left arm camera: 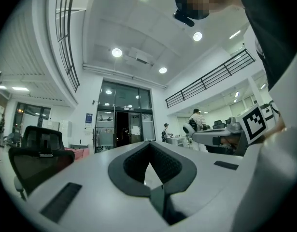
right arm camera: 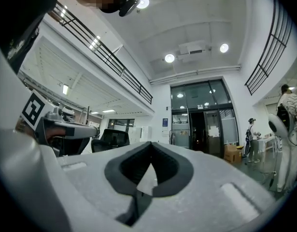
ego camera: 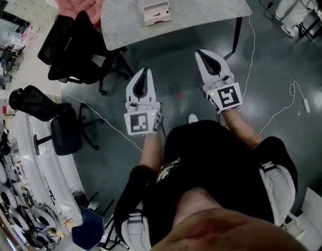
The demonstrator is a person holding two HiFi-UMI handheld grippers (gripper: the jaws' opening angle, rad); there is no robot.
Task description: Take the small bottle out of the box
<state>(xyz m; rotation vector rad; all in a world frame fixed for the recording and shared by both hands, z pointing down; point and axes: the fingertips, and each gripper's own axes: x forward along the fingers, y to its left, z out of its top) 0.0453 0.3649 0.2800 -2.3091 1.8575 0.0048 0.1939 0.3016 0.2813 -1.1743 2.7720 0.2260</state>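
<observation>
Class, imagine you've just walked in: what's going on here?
A person stands short of the grey table, holding a gripper in each hand. The left gripper and right gripper are both shut and empty, pointing toward the table. The white box sits on the table, untouched; no small bottle can be made out.

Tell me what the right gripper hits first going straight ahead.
Probably nothing near: the right gripper aims toward the grey table, but its own view shows open room to the glass doors, so it likely clears the table.
</observation>
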